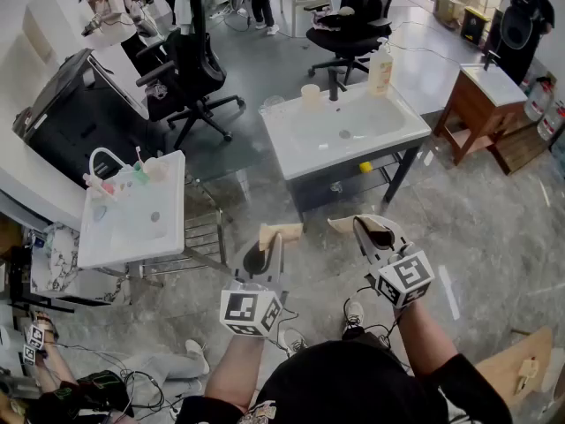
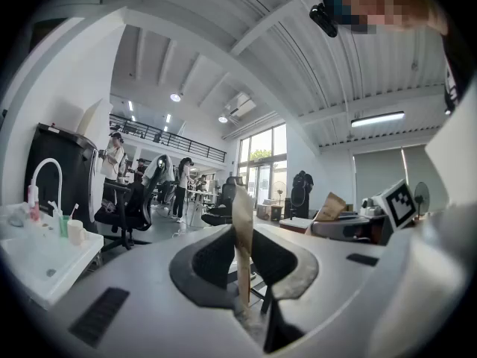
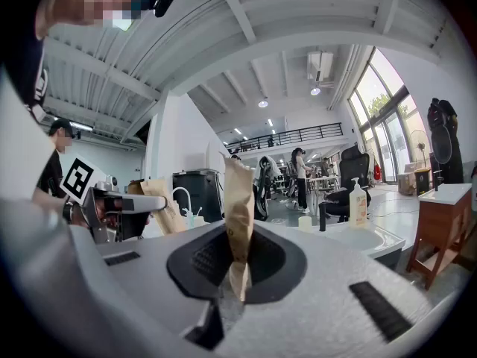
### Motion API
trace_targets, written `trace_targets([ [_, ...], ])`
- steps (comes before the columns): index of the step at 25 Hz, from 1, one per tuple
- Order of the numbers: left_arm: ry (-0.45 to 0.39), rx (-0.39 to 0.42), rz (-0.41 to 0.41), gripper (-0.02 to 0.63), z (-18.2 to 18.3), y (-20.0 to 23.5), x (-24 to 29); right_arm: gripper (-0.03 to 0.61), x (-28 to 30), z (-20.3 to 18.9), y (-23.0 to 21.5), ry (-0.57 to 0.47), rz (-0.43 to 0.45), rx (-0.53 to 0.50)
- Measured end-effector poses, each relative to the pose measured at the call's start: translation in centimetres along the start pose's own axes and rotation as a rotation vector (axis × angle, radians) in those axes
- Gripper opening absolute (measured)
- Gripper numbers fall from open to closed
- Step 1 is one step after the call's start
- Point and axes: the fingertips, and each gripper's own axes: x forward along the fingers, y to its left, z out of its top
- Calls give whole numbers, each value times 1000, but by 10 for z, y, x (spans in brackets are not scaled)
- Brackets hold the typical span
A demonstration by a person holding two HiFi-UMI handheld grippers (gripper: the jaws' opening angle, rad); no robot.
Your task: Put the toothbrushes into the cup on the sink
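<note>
The left hand-held gripper [image 1: 281, 231] and the right hand-held gripper [image 1: 357, 225] point level above the floor, each with its jaws pressed together on nothing. The toothbrushes [image 1: 137, 162] stand beside the faucet [image 1: 104, 157] on the left sink [image 1: 132, 228]. The cup [image 1: 310, 95] sits on the middle sink [image 1: 353, 140], well apart from them.

Glossy grey floor [image 1: 494, 228]; black office chairs [image 1: 190, 64] at eleven and twelve o'clock, a wooden cabinet [image 1: 477, 117] at two o'clock; tall windows [image 3: 384, 118] brighten the hall
</note>
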Motion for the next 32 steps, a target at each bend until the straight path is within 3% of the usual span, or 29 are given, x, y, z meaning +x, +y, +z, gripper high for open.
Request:
trace_targets([
  [16, 5, 6, 10, 58, -1, -9, 9, 28, -2, 0, -16, -13, -3, 5],
  [32, -4, 23, 60, 58, -3, -50, 61, 26, -5, 1, -83, -27, 59, 9],
])
